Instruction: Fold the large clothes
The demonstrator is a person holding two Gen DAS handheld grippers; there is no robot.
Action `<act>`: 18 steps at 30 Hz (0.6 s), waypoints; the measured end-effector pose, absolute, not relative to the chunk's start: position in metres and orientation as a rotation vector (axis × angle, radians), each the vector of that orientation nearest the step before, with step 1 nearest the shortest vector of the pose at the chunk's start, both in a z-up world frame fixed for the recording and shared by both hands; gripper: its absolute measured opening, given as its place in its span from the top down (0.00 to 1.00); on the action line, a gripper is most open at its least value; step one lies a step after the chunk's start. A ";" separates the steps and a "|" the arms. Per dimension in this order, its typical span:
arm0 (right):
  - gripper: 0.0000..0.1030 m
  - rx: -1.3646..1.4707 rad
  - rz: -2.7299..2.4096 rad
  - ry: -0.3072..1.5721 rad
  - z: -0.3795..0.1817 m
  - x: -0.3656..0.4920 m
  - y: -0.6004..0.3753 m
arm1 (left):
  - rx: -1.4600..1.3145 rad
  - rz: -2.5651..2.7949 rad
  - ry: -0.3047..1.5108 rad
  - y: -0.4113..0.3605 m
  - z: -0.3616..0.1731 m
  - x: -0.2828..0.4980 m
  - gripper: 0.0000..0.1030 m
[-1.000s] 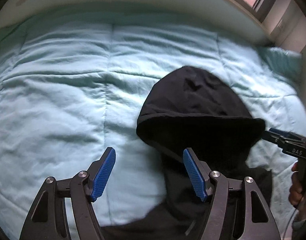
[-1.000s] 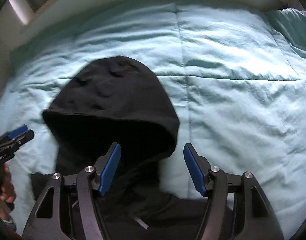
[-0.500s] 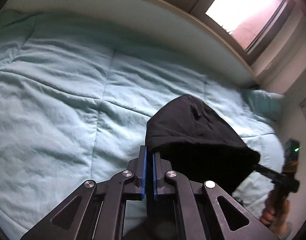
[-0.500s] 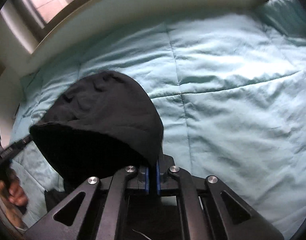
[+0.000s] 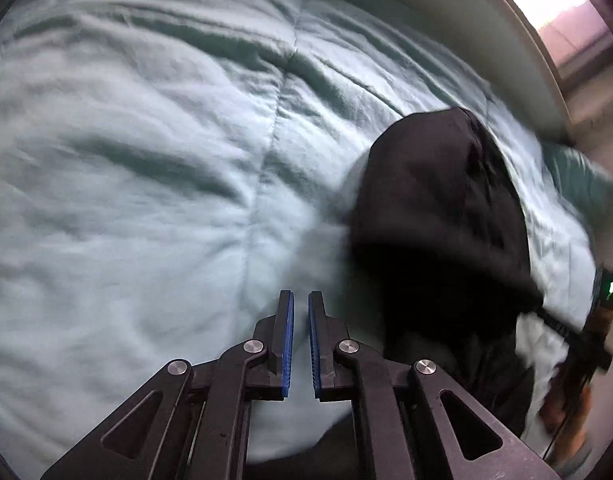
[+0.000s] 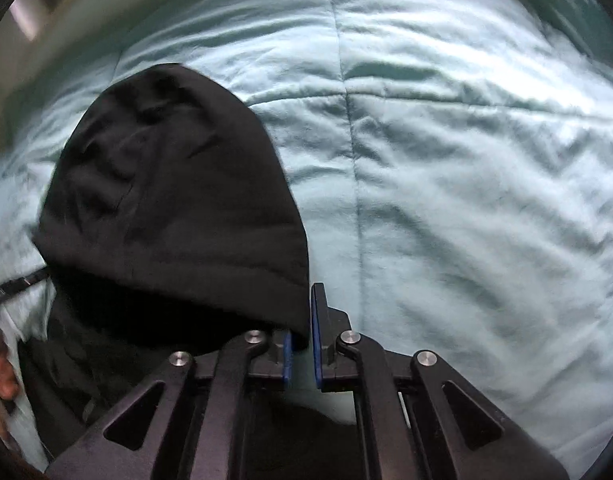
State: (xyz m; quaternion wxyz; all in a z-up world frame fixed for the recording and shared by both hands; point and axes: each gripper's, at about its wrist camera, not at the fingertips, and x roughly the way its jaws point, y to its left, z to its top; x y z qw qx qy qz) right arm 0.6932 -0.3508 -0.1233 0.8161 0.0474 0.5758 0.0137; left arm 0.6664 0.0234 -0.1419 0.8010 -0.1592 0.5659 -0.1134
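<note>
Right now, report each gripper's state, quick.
Left gripper: closed, no cloth visible between its pads.
Right gripper: closed on the black hoodie at its hood edge.

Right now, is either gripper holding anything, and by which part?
Right gripper: shut on the black fabric hoodie, at the hood's front edge. Left gripper: shut, nothing visible between its fingers.

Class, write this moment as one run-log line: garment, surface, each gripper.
garment: black hoodie, hood up | surface: teal quilt | left gripper: shut, empty | right gripper: shut on hoodie edge
</note>
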 end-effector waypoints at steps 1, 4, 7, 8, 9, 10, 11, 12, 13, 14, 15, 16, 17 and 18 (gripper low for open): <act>0.94 0.067 0.044 1.214 -0.112 0.686 -0.350 | -0.323 -0.286 1.184 0.031 -0.128 0.656 0.91; 0.86 -0.008 0.078 1.169 -0.079 0.658 -0.346 | -0.286 -0.299 1.124 0.048 -0.090 0.634 0.91; 0.76 -0.003 0.107 1.129 -0.047 0.646 -0.345 | -0.276 -0.315 1.039 0.050 -0.052 0.636 0.91; 0.73 0.005 0.113 1.111 -0.037 0.647 -0.344 | -0.281 -0.332 1.005 0.046 -0.040 0.637 0.91; 0.71 0.018 0.127 1.087 -0.025 0.652 -0.340 | -0.286 -0.349 0.975 0.041 -0.030 0.643 0.89; 0.67 0.027 0.145 1.071 -0.016 0.655 -0.335 | -0.299 -0.374 0.945 0.036 -0.020 0.652 0.84; 0.65 0.034 0.159 1.055 -0.010 0.666 -0.329 | -0.319 -0.403 0.930 0.029 -0.014 0.662 0.74; 0.63 0.034 0.164 1.044 -0.006 0.673 -0.325 | -0.328 -0.423 0.928 0.023 -0.014 0.667 0.70; 0.60 0.032 0.163 1.040 -0.006 0.684 -0.318 | -0.328 -0.439 0.932 0.010 -0.016 0.679 0.65; 0.58 0.039 0.171 1.049 -0.010 0.698 -0.311 | -0.329 -0.450 0.943 0.001 -0.020 0.687 0.65; 0.58 0.053 0.191 1.068 -0.017 0.707 -0.303 | -0.337 -0.468 0.968 -0.008 -0.028 0.697 0.65; 0.56 0.072 0.225 1.099 -0.027 0.716 -0.297 | -0.346 -0.486 1.006 -0.019 -0.041 0.708 0.65; 0.54 0.081 0.259 1.138 -0.043 0.725 -0.290 | -0.341 -0.493 1.044 -0.028 -0.053 0.714 0.65; 0.54 0.064 0.258 1.173 -0.057 0.729 -0.285 | -0.325 -0.492 1.083 -0.035 -0.069 0.717 0.65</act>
